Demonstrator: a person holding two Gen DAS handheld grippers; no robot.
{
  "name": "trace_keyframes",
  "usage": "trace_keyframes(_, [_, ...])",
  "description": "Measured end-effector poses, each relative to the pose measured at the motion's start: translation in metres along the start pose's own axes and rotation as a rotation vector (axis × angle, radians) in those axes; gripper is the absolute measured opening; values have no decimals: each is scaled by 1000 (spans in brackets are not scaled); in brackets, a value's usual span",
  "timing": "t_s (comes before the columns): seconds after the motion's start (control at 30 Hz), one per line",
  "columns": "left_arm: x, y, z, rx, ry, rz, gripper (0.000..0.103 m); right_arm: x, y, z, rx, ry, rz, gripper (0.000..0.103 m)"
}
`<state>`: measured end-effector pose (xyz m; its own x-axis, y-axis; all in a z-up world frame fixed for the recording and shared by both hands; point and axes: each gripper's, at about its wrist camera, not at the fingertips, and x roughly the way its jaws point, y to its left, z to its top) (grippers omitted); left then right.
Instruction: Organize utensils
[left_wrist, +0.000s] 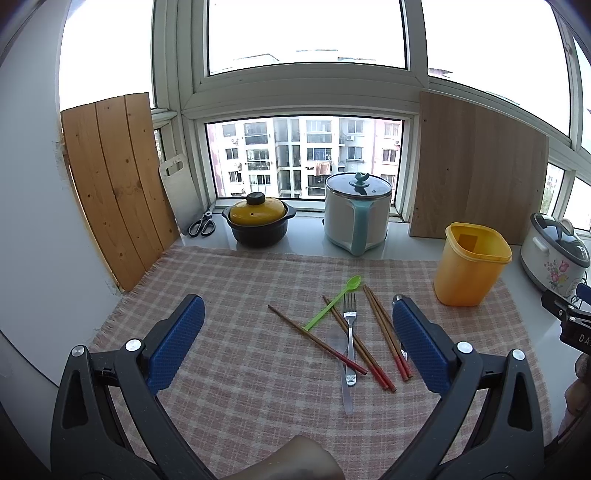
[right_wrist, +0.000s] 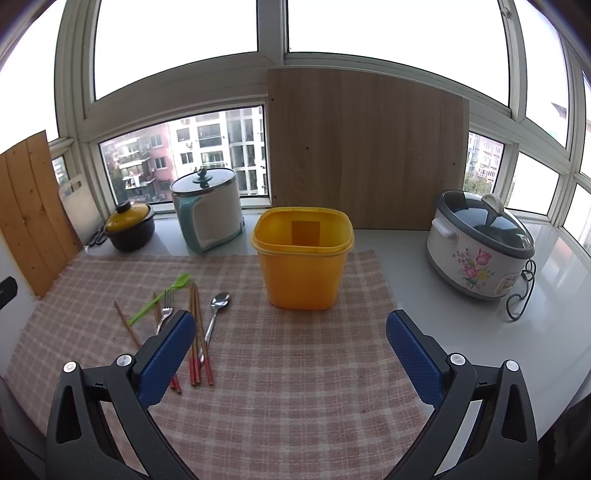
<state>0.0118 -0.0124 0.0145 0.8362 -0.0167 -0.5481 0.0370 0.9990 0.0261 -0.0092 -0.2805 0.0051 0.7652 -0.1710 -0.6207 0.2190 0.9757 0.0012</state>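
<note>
Loose utensils lie on the checked cloth (right_wrist: 288, 369), beside an empty yellow container (right_wrist: 303, 258).

The chopsticks (left_wrist: 384, 328), metal fork (left_wrist: 350, 332) and green plastic spoon (left_wrist: 332, 302) cross one another in a heap, with a metal spoon (right_wrist: 218, 314) just right of them; the container stands upright, near their right. Both the left hand-held gripper (left_wrist: 295, 343) and the right hand-held gripper (right_wrist: 291, 354) hover above the desk (right_wrist: 406, 251), fingers spread wide, holding nothing. Pots stand along the window.

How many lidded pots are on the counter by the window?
3: a black pot with a yellow lid at the left, a white and teal cooker beside it, a flowered slow cooker at the far right. More could sit behind the leaning board.
</note>
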Motion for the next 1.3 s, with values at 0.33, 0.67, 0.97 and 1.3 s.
trace_keyframes(0.33, [3,-5,0,-1,5,-4,103,3,1,1,2,12,-4,102])
trace_keyframes(0.67, [6,-7,-1,-3,11,-8,103,5,1,1,3,15,-1,102])
trace_keyframes(0.97, [13,-1,-5,-11,27,-10,103,9,3,2,-2,24,-3,102])
trace_keyframes(1.3, [26,15,-11,-25,53,13,103,18,9,4,-16,39,1,102])
